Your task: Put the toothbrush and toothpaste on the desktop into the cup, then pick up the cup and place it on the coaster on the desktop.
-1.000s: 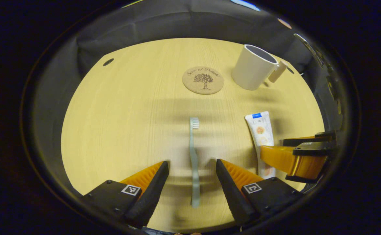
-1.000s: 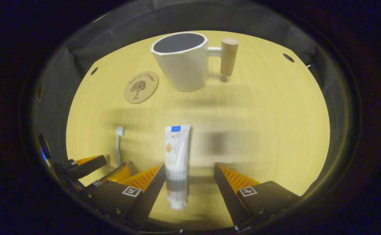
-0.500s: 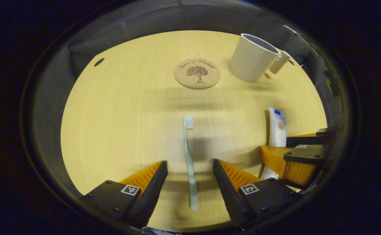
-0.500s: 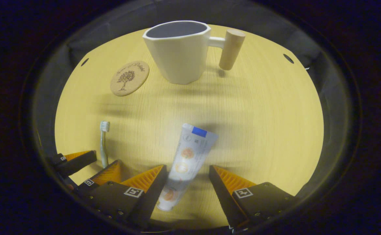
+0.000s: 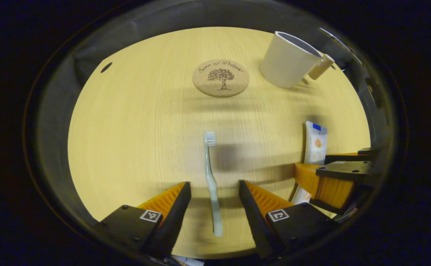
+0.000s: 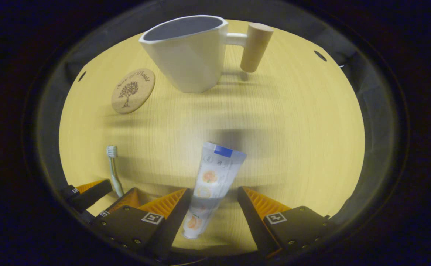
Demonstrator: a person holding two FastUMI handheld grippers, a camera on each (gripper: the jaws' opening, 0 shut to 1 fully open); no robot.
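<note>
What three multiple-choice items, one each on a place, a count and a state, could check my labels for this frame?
1. Where is the round cork coaster relative to the white faceted cup with a wooden handle, in the right gripper view?
A. To its left
B. Under it
C. Inside it

2. How many items lie inside the cup?
A. Two
B. One
C. None visible

3. How does the left gripper stand around the pale green toothbrush?
A. Shut on it
B. Open, straddling its handle
C. Lifting it

Answers: 1 A, coaster lies apart on the wooden desktop; 2 C, toothbrush and white toothpaste tube are outside it; 3 B, gaps show on both sides.
</note>
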